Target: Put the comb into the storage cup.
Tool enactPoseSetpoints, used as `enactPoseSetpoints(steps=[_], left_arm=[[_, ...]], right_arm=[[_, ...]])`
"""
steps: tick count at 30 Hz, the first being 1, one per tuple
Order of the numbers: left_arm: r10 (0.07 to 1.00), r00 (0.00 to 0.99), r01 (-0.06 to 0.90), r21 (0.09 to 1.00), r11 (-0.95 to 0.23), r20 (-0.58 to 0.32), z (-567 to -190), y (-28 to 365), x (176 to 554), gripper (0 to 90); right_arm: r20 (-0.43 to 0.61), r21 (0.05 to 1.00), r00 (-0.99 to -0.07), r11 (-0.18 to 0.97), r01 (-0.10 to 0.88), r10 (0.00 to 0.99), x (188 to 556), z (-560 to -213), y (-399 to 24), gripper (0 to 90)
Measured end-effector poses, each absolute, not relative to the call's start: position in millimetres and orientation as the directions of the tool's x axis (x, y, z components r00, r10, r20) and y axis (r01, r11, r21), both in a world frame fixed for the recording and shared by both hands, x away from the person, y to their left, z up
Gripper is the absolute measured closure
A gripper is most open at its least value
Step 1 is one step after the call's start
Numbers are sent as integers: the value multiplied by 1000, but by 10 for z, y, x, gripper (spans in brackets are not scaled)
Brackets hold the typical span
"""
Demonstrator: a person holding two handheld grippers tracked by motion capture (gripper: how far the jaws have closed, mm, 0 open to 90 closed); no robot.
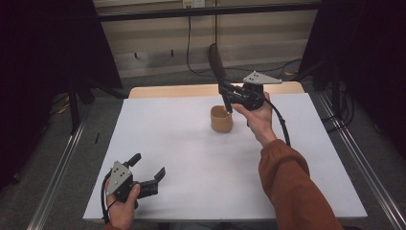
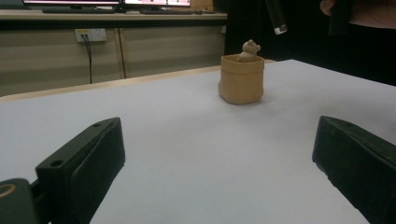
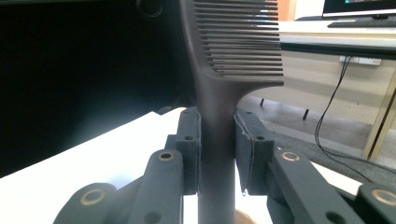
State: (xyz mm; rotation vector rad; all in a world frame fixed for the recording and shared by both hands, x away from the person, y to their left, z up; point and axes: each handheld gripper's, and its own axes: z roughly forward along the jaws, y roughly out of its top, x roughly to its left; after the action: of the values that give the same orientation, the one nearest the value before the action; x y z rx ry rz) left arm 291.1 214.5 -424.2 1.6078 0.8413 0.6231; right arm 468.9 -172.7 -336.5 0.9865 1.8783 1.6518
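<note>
Comb (image 1: 216, 61) clamped in my right gripper (image 1: 226, 94), handle above the tan cup (image 1: 221, 119); left gripper (image 1: 147, 168) idles, jaws wide. Left gripper view: a figurine (image 2: 250, 49) occupies the cup. Right gripper view: handle pinched squarely; lower vertically, clearing it.

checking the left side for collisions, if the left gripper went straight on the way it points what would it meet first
Probably nothing soon: the left gripper, jaws open, faces bare white table. The tan pot with a small figure inside stands farther off, slightly right of centre; depth is unclear.
</note>
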Motion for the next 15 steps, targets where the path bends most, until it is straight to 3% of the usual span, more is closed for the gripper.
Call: enactPoseSetpoints(steps=[15], left_arm=[[793, 608, 185, 979, -91, -41, -4241, 2137, 2910, 26]], right_arm=[[112, 976, -638, 38, 217, 762, 4865, -3522, -1615, 729]])
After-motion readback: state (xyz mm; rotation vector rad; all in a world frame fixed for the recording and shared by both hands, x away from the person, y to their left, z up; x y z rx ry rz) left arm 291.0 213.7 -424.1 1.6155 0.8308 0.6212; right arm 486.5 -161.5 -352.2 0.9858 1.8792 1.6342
